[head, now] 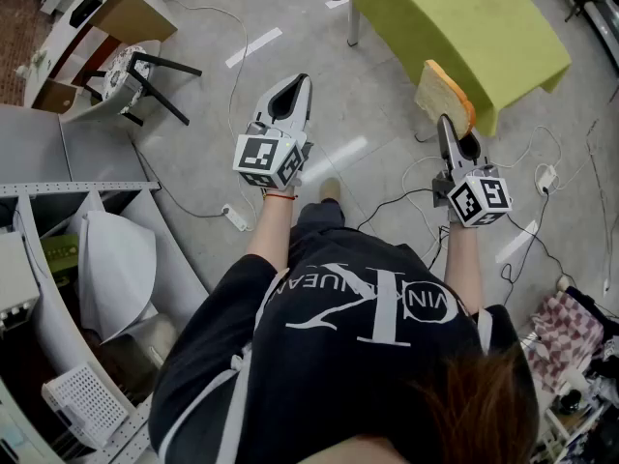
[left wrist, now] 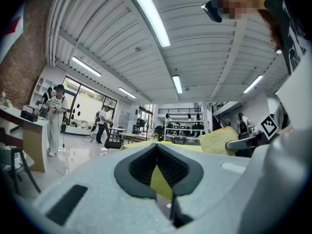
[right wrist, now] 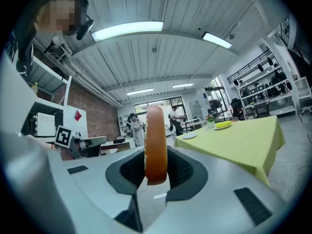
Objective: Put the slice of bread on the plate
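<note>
A slice of bread (head: pixel 443 93) with a brown crust stands on edge between the jaws of my right gripper (head: pixel 447 122), which is shut on it. In the right gripper view the bread (right wrist: pixel 156 145) shows edge-on between the dark pads (right wrist: pixel 183 172). It hangs in the air just short of the green table (head: pixel 455 22). On that table (right wrist: pixel 234 143) lie a small white plate (right wrist: pixel 189 136) and a dish with something yellow (right wrist: pixel 223 125). My left gripper (head: pixel 295 80) is held level to the left, shut and empty (left wrist: pixel 156 147). The bread (left wrist: pixel 218 140) also shows in the left gripper view.
Cables and power strips (head: pixel 237 218) run over the grey floor. A black chair (head: pixel 145 71) and a desk stand at the back left, grey shelving (head: pixel 58 191) at the left. People (left wrist: pixel 56 118) stand far off in the room.
</note>
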